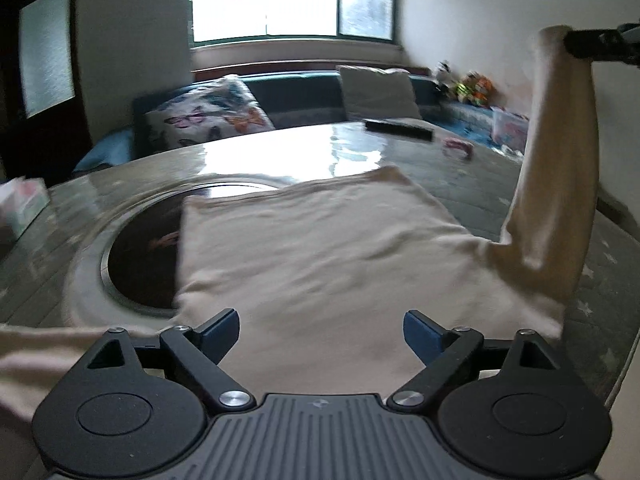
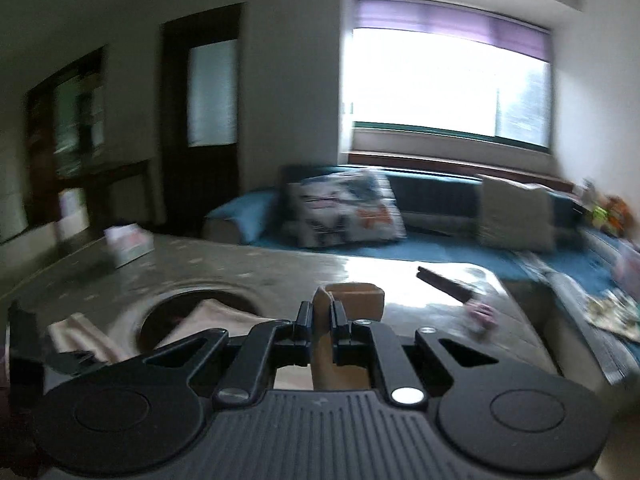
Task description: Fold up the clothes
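Jaws: right gripper clamps the sleeve, left gripper wide, empty over the garment on the bench; lay sleeve flat across body, keep tension

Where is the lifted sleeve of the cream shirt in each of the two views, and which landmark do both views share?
Left wrist view: the sleeve rises at the right edge, its end pinched by the right gripper.
Right wrist view: the sleeve is at bottom centre, clamped in the right gripper.
Shared landmark: the butterfly cushion on the sofa.
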The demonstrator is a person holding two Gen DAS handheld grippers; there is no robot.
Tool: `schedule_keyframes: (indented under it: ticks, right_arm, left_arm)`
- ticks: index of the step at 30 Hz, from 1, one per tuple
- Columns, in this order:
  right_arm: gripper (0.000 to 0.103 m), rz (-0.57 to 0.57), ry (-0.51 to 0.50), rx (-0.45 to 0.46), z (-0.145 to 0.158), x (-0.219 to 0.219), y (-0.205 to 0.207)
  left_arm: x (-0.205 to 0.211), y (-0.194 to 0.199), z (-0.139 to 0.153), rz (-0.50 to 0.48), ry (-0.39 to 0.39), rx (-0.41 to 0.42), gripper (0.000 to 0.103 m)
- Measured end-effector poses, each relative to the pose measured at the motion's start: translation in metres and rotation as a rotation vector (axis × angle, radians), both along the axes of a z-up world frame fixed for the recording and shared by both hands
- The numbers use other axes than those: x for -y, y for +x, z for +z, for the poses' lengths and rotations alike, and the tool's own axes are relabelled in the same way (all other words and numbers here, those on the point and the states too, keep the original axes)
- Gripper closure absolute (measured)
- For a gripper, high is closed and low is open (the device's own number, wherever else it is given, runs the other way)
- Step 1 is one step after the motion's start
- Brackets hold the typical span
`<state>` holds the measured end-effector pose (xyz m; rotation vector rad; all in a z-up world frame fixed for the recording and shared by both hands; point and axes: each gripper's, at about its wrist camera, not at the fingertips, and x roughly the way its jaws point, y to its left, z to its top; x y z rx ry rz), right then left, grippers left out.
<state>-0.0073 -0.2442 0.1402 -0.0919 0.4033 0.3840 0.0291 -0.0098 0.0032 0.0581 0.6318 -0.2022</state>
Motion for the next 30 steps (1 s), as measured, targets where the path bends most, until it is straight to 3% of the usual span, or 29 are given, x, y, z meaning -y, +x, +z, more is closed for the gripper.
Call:
schedule_keyframes:
  ticks: [7,12,15,20,25,30]
  right_arm:
    - [0.095,0.211,-0.058,-0.061,-0.023,-0.091,0.008]
    - [0.095,0.311,-0.068,-0.139,-0.056,-0.131,0.006]
    - [0.088,0.360,-0.068,-0.183,-0.073,-0.144,0.003]
    - [0.085,0.369,-0.085,-0.195,-0.076,-0.127,-0.003]
    - [0.085,0.269,-0.137,-0.257,-0.089,-0.082,0.000]
    - [0.085,0.182,-0.118,-0.370,-0.122,-0.040,0.003]
  left_arm:
    - [-0.037,-0.020,-0.002,0.073,-0.048,0.010,0.003]
    - [-0.047,-0.027,-0.005,0.101,-0.065,0.002,0.000]
    - [-0.049,-0.030,-0.007,0.109,-0.063,-0.006,0.000]
    - [-0.051,-0.039,-0.006,0.123,-0.044,-0.005,0.000]
    - [-0.054,-0.044,0.003,0.129,-0.054,0.023,0.002]
    - [-0.054,-0.041,0.016,0.104,-0.089,0.040,0.019]
